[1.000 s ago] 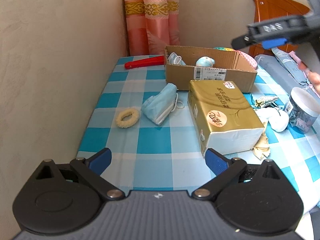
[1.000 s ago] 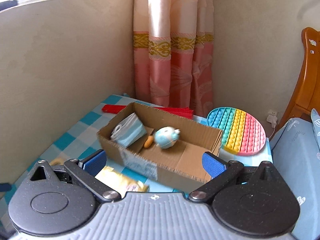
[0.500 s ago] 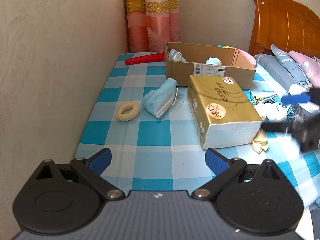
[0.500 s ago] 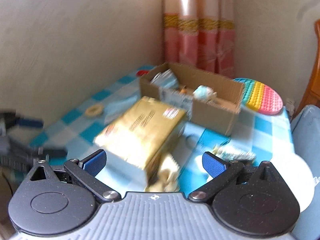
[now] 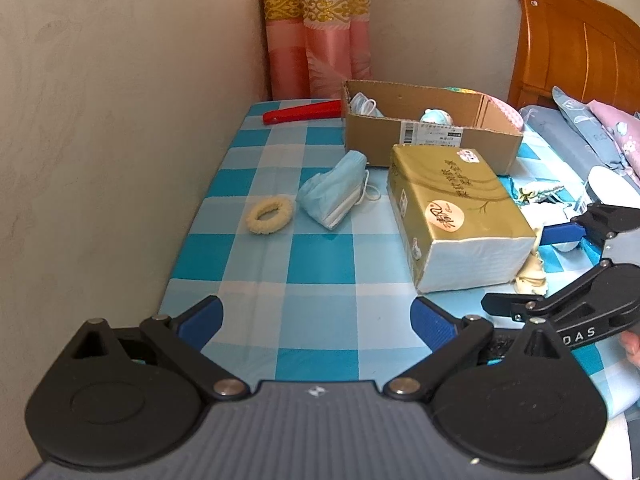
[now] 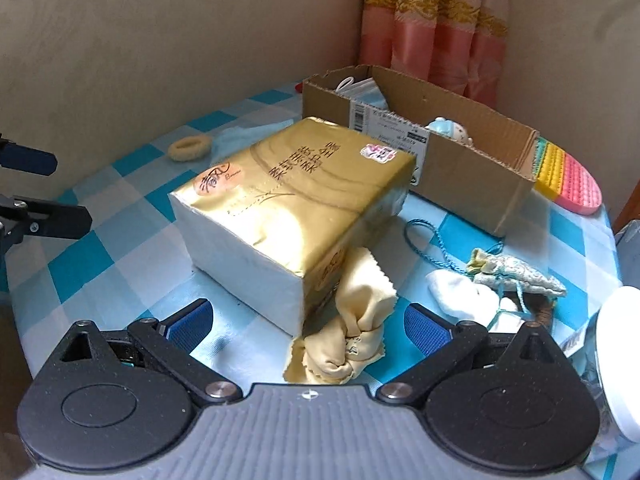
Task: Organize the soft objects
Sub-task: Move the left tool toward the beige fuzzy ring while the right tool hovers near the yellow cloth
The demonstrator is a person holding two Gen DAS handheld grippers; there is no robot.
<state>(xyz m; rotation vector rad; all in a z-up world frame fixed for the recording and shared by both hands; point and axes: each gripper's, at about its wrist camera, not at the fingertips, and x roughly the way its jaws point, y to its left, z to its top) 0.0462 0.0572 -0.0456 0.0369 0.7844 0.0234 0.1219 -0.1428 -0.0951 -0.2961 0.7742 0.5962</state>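
Note:
A cardboard box (image 5: 432,136) at the table's back holds a face mask (image 5: 362,104) and a small blue plush (image 5: 436,117). A blue mask (image 5: 336,194) and a cream scrunchie (image 5: 269,214) lie on the checked cloth. A crumpled yellow cloth (image 6: 348,332) lies just in front of my right gripper (image 6: 308,320), which is open and empty. White socks (image 6: 460,296) and a pale sachet (image 6: 516,274) lie to its right. My left gripper (image 5: 316,316) is open and empty near the table's front edge.
A gold tissue pack (image 5: 452,210) stands mid-table, also in the right wrist view (image 6: 296,200). A red strip (image 5: 302,111) lies at the back. A rainbow pop mat (image 6: 568,176) lies behind the box. A white-lidded jar (image 6: 620,356) stands at the right. Wall on the left.
My right gripper has come down from above the box to the table's front right, low over the yellow cloth. The left gripper has barely moved.

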